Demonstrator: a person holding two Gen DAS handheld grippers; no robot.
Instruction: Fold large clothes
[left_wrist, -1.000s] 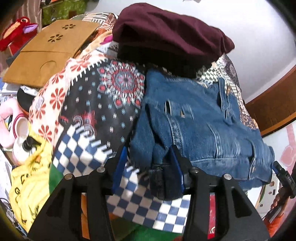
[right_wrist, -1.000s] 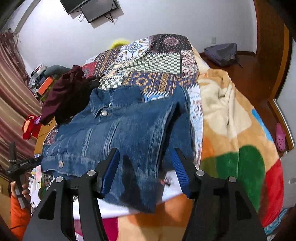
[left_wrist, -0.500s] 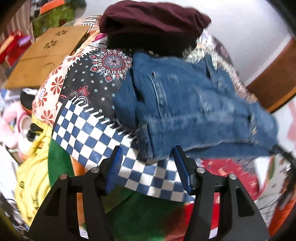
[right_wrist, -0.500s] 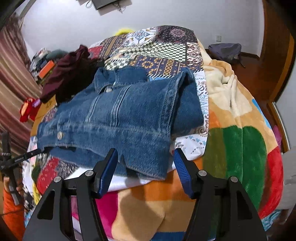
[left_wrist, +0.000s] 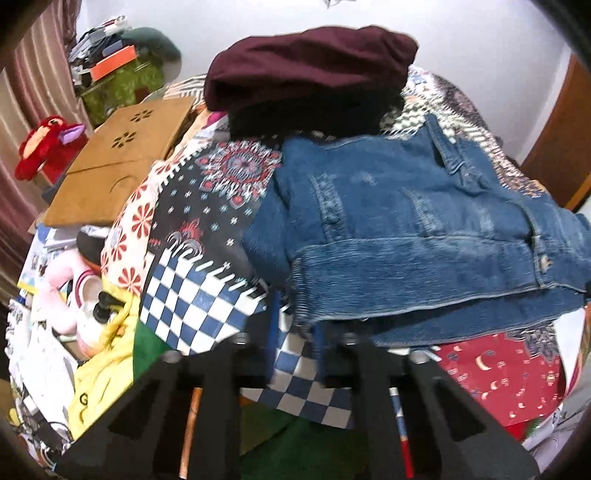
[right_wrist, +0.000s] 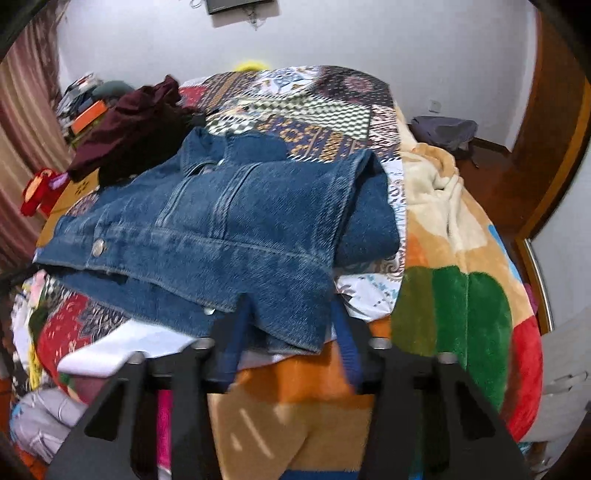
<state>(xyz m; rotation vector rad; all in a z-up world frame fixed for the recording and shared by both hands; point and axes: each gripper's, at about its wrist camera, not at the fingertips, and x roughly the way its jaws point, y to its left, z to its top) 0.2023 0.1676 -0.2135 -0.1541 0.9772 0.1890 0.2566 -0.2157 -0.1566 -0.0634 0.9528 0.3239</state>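
Note:
A folded blue denim jacket (left_wrist: 406, 229) lies on a patchwork quilt (left_wrist: 207, 206) on the bed. In the left wrist view my left gripper (left_wrist: 295, 328) is closing at the jacket's near corner, its jaws almost together with the hem pinched between them. From the other side the same jacket (right_wrist: 229, 225) shows its buttoned hem. My right gripper (right_wrist: 290, 325) is closing there on the thick near corner, and denim fills the gap between its blue pads.
A dark maroon garment (left_wrist: 310, 62) is piled behind the jacket. A colourful fleece blanket (right_wrist: 461, 295) covers the bed's right side. Cardboard (left_wrist: 122, 162), a red plush toy (left_wrist: 48, 144) and clutter lie off the left edge. A grey backpack (right_wrist: 443, 131) sits on the floor.
Both pairs of jaws stood wide and have narrowed onto the jacket's near corners. Both views slid toward the jacket's near edge and rolled a little.

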